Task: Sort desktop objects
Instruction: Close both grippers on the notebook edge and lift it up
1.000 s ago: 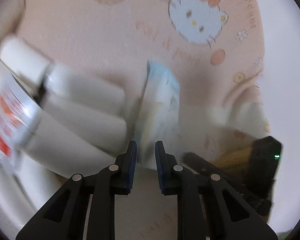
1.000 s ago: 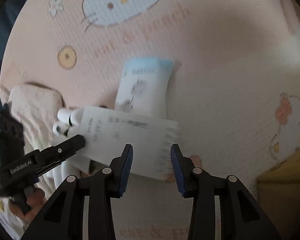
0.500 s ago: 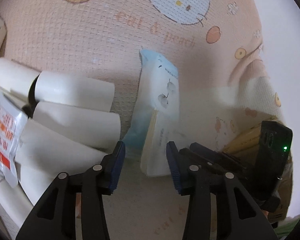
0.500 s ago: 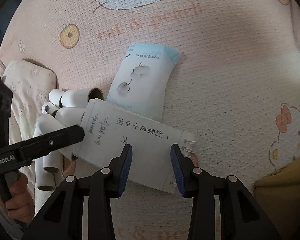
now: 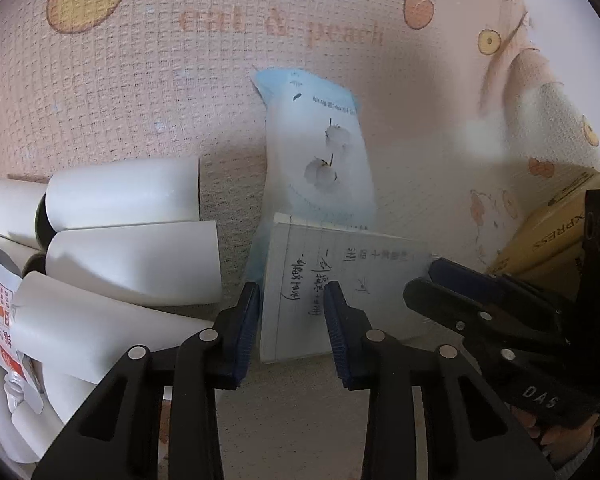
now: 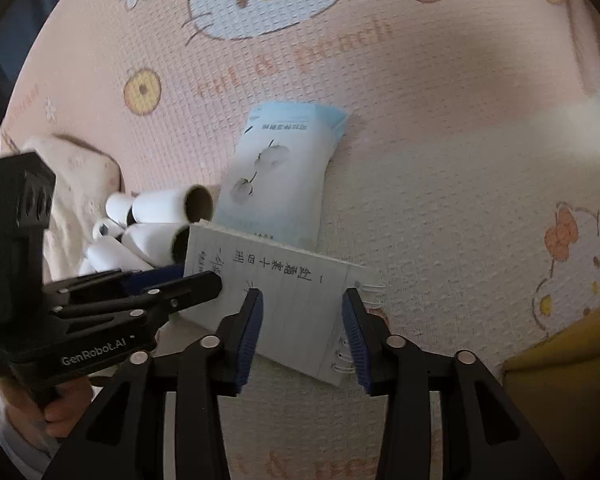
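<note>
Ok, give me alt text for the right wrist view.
A spiral notepad lies on a pink cartoon cloth, its near edge between the opening right tongs, overlapping a pale blue tissue pack. The left tongs reach in beside white paper rolls.

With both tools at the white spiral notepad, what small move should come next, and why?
Probably close the left tool on the white spiral notepad: its closing jaws straddle the pad's edge, while the right tool is opening, and the pad overlaps the pale blue tissue pack.
</note>
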Demonstrator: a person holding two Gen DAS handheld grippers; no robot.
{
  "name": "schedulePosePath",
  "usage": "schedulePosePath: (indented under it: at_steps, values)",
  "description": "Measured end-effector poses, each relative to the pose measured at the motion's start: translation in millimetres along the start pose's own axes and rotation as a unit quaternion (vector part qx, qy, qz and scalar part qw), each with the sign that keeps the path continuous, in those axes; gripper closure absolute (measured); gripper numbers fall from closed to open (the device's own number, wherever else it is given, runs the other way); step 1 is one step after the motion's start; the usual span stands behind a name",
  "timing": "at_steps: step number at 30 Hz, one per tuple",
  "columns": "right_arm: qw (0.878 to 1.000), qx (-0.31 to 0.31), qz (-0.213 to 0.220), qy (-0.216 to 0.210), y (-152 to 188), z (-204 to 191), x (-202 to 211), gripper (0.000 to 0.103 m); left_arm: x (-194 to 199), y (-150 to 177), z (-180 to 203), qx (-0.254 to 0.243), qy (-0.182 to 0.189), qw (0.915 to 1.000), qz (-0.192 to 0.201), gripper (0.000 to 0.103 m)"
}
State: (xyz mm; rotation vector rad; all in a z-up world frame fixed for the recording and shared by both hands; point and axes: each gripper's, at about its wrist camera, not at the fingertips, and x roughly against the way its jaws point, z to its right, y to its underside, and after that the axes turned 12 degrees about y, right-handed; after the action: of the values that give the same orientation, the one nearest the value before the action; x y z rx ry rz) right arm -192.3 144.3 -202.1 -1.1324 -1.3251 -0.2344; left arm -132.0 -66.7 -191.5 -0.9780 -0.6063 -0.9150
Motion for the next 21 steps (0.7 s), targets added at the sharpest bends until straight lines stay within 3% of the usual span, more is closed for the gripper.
schedulePosePath:
  at_steps: [4,10,16,21]
  values:
    - [1.0,-0.007,0.001,-0.007,1.9,3.4,-0.5,0.055,1.5,2.5,-1.0,-0.008,0.003,1.0,0.002,0.067]
    - [0.999,0.011,-0.001,0.05,3.9,-3.3,2.7,0.055,-1.1,2.5,0.2,-0.017,-0.007,0.9998,-0.001,0.066]
    - [0.998,-0.007,-0.031,0.045,8.7,8.3,-11.3,0.055,-1.1,1.6,-0.5,-0.024,-0.009,0.9997,0.001,0.066]
    - [0.999,-0.029,-0.03,0.03,13.3,11.5,-16.3,0.055,-3.5,-6.5,-2.1,-0.03,0.002,0.9995,-0.01,0.065]
